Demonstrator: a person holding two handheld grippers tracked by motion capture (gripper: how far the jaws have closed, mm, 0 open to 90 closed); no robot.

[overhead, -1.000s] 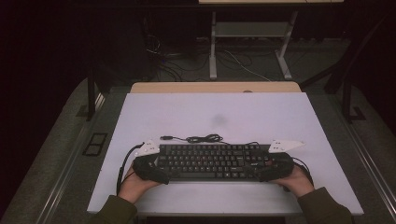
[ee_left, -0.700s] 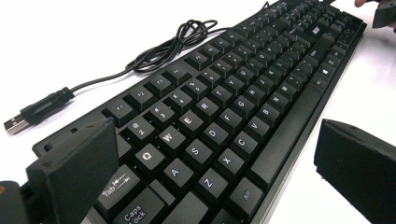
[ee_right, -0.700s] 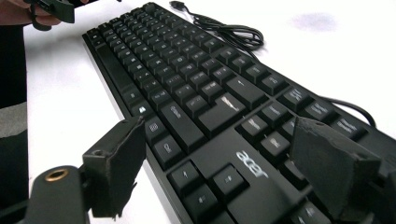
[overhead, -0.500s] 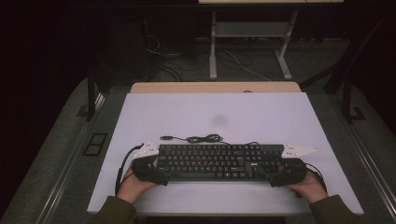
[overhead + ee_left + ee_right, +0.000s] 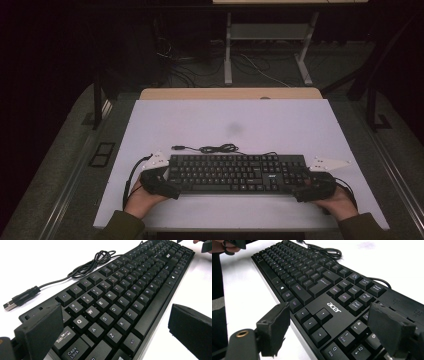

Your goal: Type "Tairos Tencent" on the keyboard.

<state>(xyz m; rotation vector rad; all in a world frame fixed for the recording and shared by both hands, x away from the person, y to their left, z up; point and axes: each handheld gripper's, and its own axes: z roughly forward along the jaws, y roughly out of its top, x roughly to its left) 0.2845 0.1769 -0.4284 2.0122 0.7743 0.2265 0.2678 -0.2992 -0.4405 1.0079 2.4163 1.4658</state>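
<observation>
I have the left hand-held gripper [image 5: 159, 181] at the left end of the keyboard [image 5: 235, 173], its jaws spread wide: in the left gripper view one jaw sits over the Tab corner and the other stands off the front edge, gripping nothing. My right hand-held gripper [image 5: 314, 186] is at the keyboard's right end, jaws likewise parted, straddling the number pad near the arrow keys in the right gripper view. The keyboard lies flat on the white desk [image 5: 230, 122] between the two grippers. Its cable [image 5: 218, 148] is bunched just beyond the far edge, with the USB plug [image 5: 10, 305] lying loose on the desk ahead of my left gripper
</observation>
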